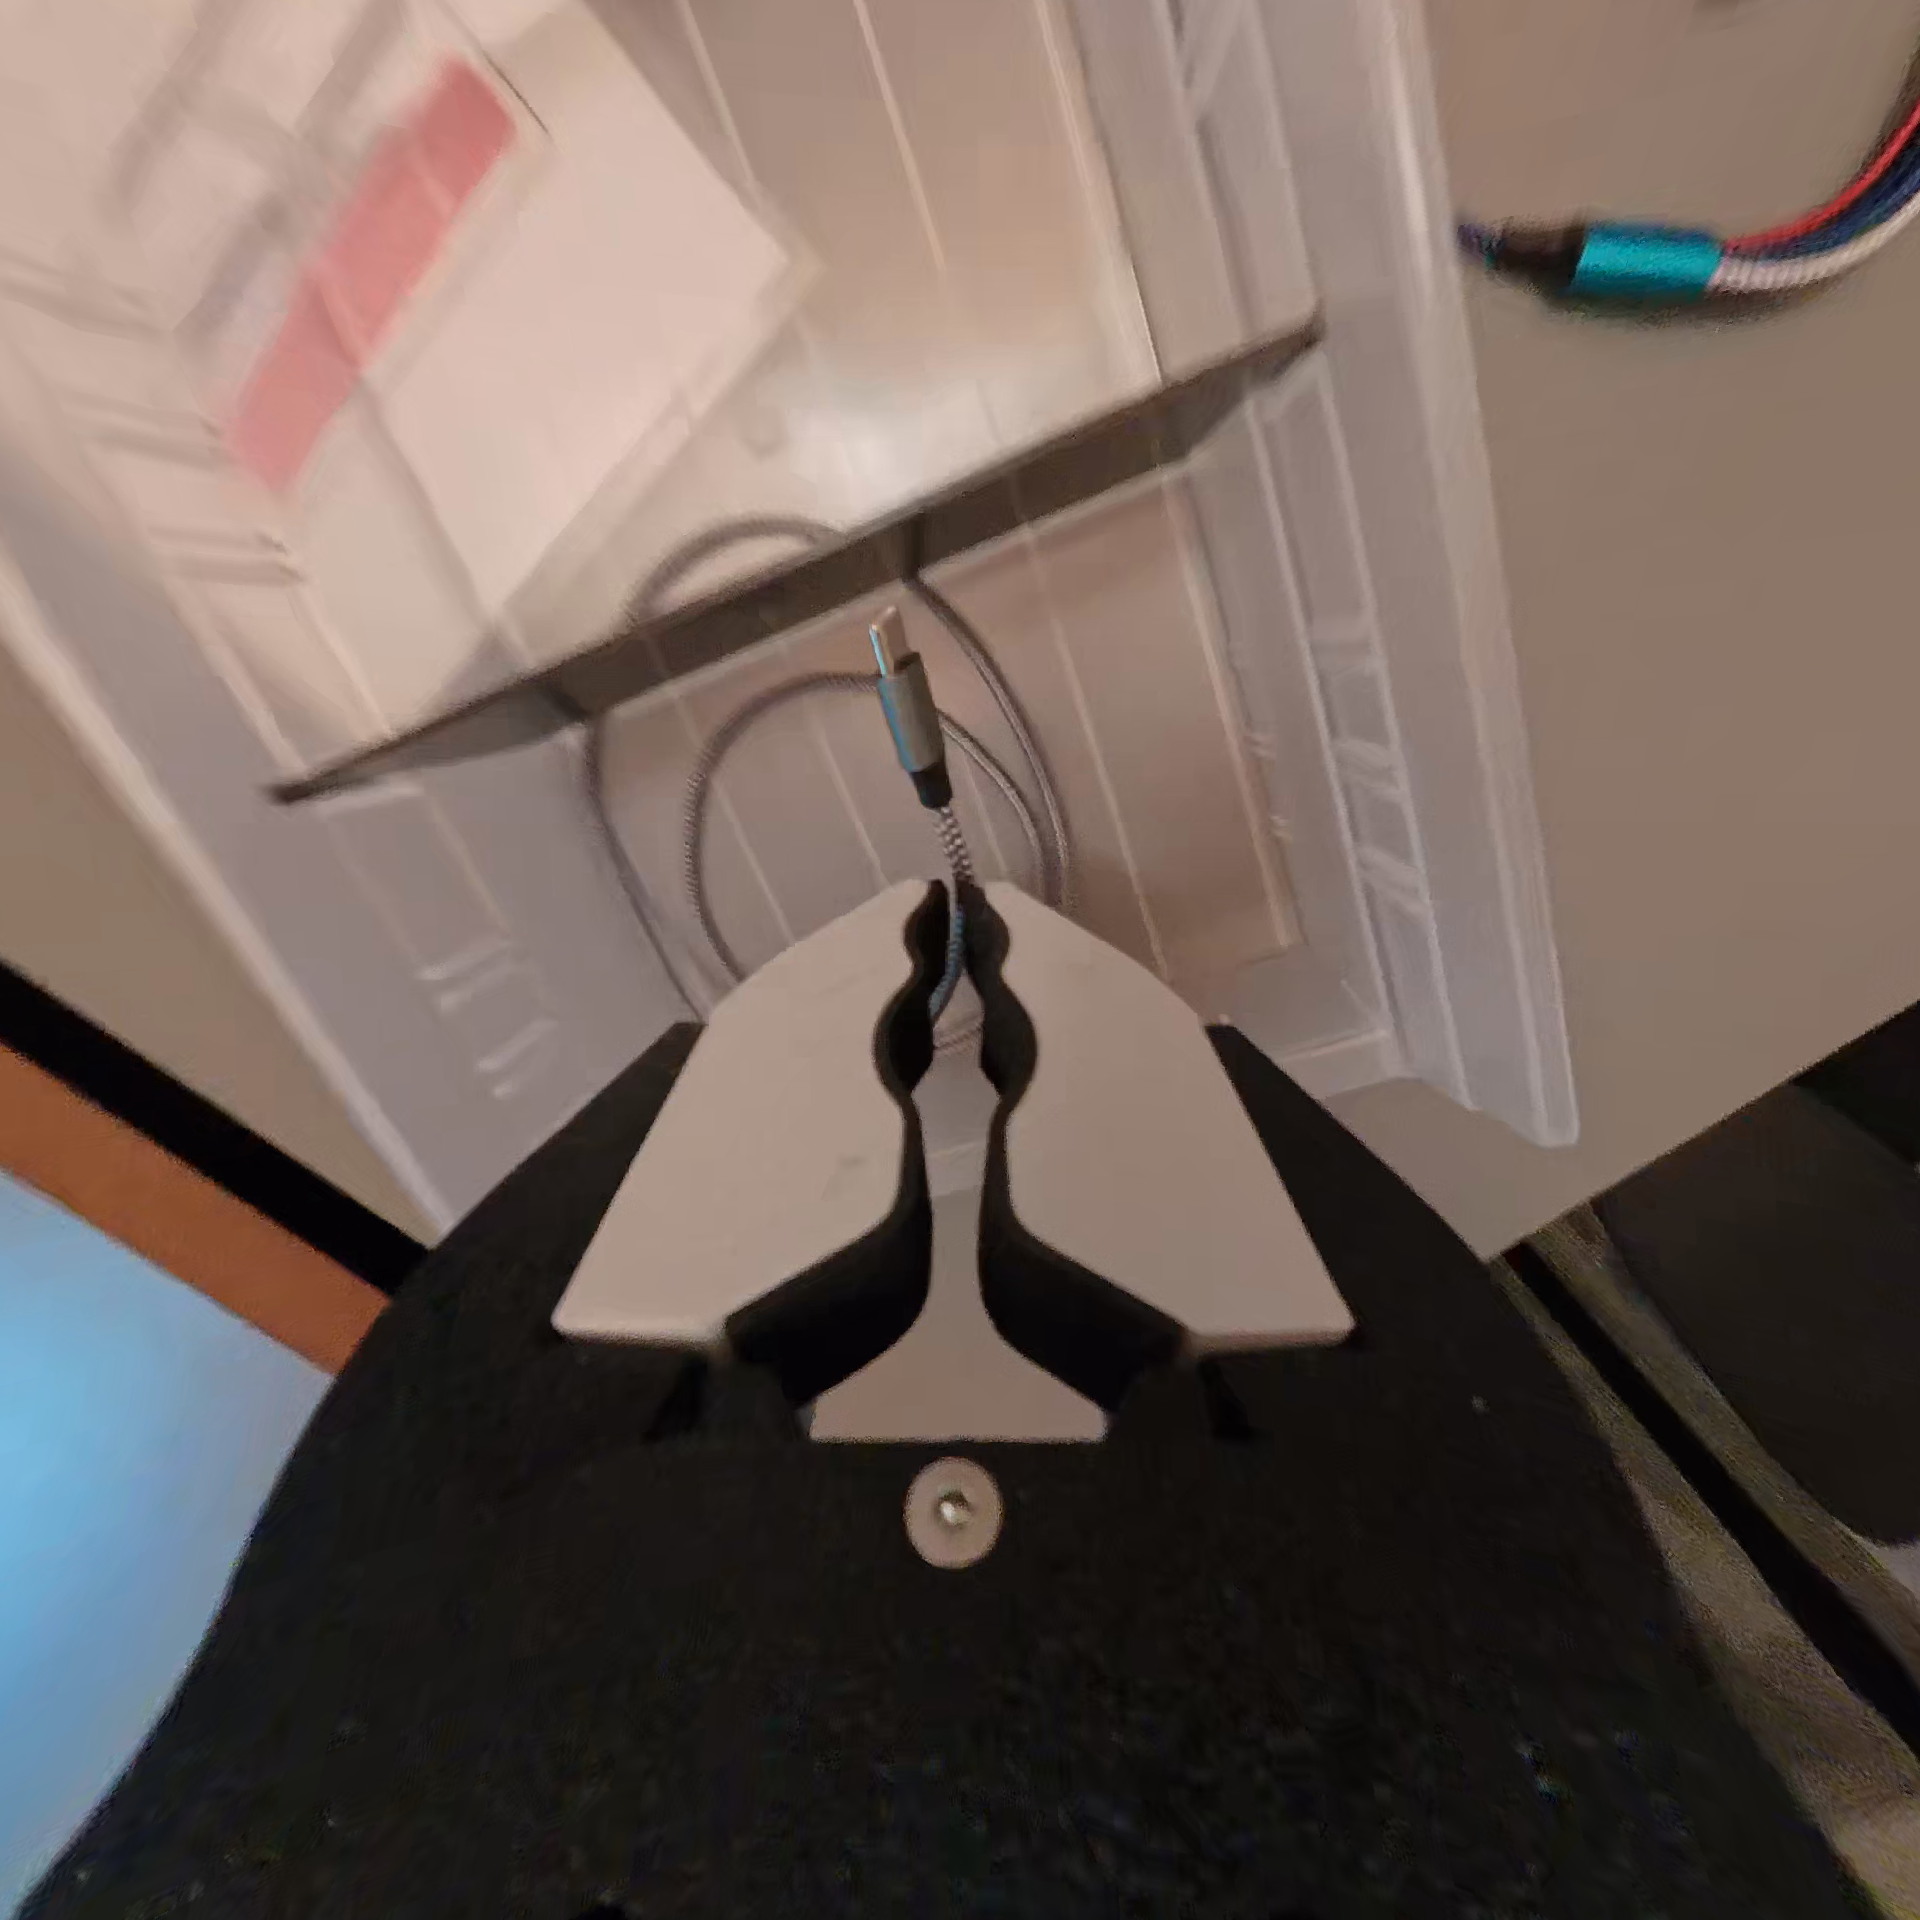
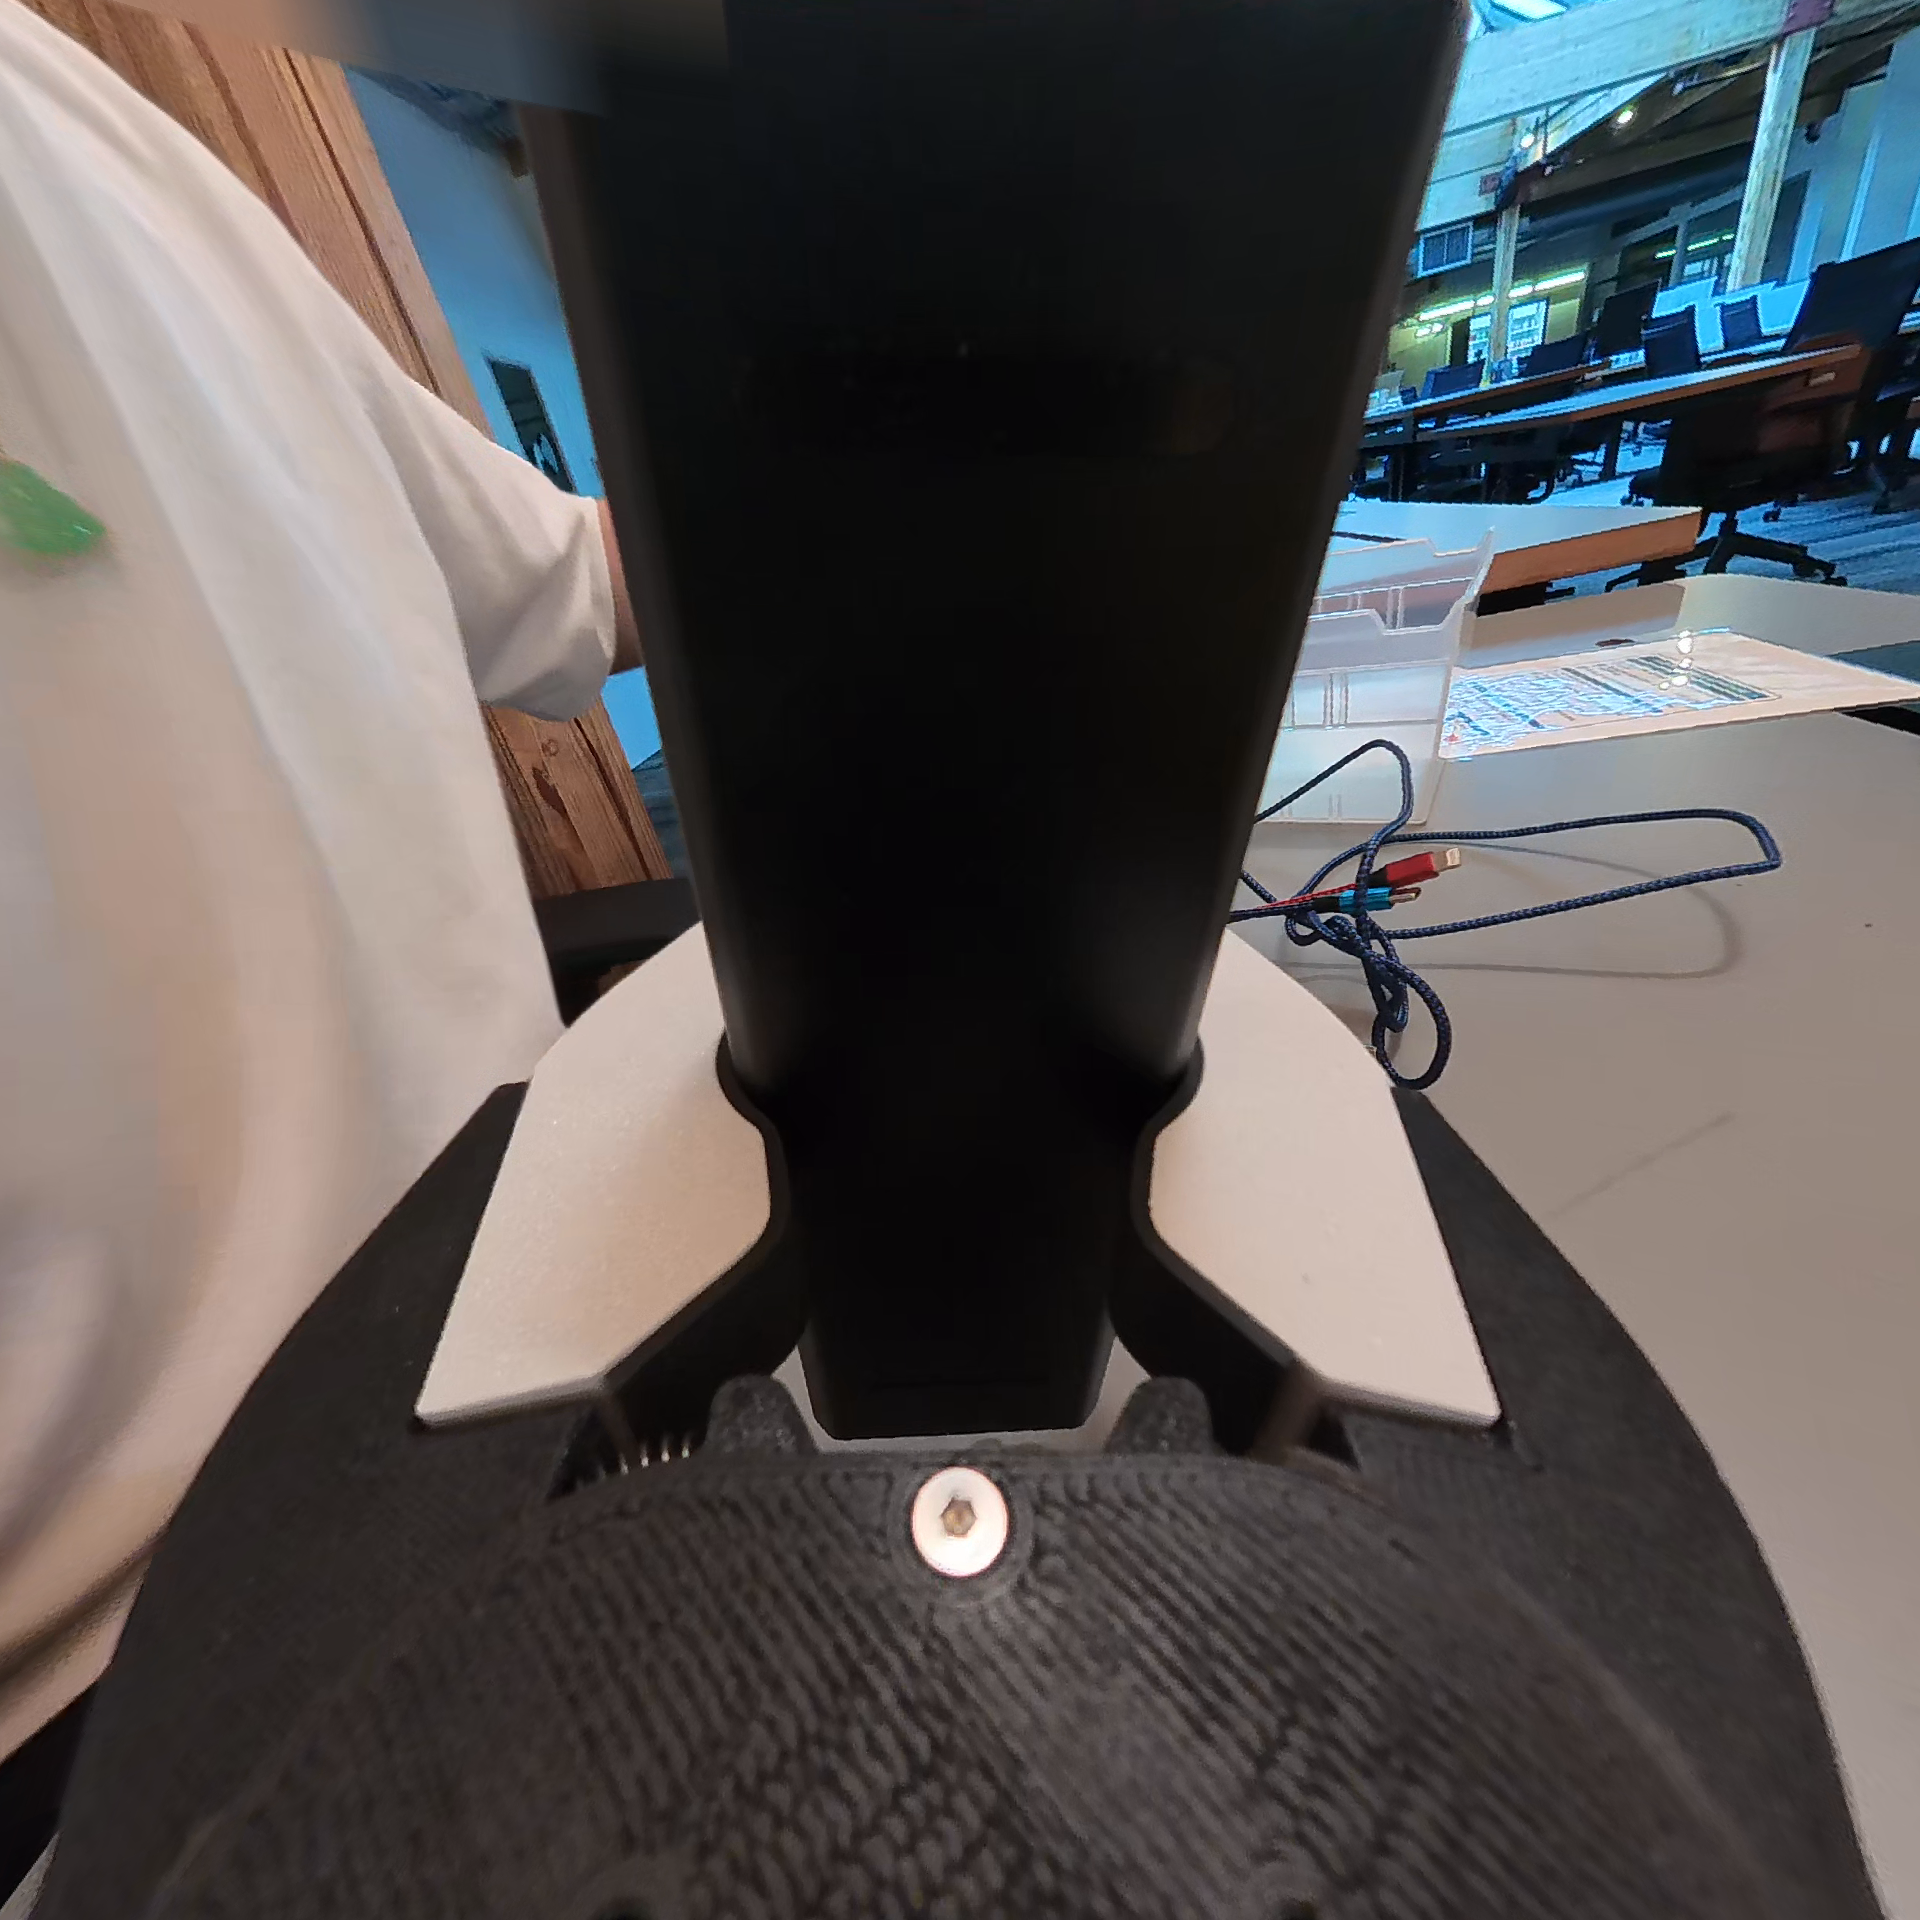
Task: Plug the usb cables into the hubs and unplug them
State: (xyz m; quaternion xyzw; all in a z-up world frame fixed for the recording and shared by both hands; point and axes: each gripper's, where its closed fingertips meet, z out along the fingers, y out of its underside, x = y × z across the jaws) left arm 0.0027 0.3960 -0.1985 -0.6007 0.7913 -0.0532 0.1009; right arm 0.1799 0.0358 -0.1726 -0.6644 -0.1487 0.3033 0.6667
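Evidently the left gripper [image 1: 961, 894] pinched the grey braided cable [image 1: 940, 831] just behind its plug [image 1: 902, 698], leaving the tip free to aim. The right gripper [image 2: 961, 1081] clamped a black hub [image 2: 977, 623] upright, probably to steady it. Only the right wrist view showed the blue cable bundle [image 2: 1392, 904] lying loose on the table [image 2: 1662, 1143].

A grey braided usb cable [image 1: 951, 831] stands upright, pinched just below its metal plug [image 1: 906, 707], its slack looped in a clear plastic tray [image 1: 1403, 727]. A black slab-shaped hub [image 2: 987, 623] stands clamped. A blue-and-red cable bundle [image 2: 1382, 904] lies tangled on the table [image 2: 1662, 1195].
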